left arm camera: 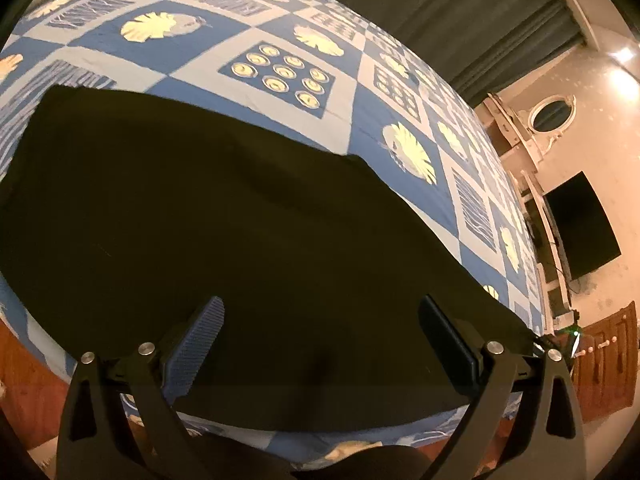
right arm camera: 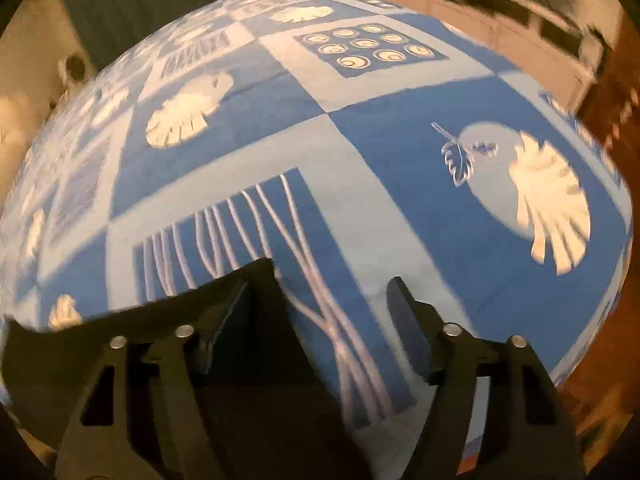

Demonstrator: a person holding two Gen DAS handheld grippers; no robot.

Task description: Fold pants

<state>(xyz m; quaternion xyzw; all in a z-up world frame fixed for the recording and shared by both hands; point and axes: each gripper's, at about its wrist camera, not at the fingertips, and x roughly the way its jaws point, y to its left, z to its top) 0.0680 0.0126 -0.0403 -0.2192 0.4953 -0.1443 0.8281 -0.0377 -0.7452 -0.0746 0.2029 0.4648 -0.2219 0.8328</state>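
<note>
I'm hovering both grippers, left [left arm camera: 320,320] and right [right arm camera: 332,292], jaws wide and empty, over limp, light pants [left arm camera: 192,208]; I'd pinch the corners.

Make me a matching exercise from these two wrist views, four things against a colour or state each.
Things:
1. dark folded pants
2. patterned bedsheet
3. left gripper
4. wall-mounted flat screen

Descriptions:
A. blue with pale leaf prints
B. black, switched off
C. jaws open above dark cloth
D. lying flat on the bed

Pairs: 1-D, 2-A, 3-C, 4-B
</note>
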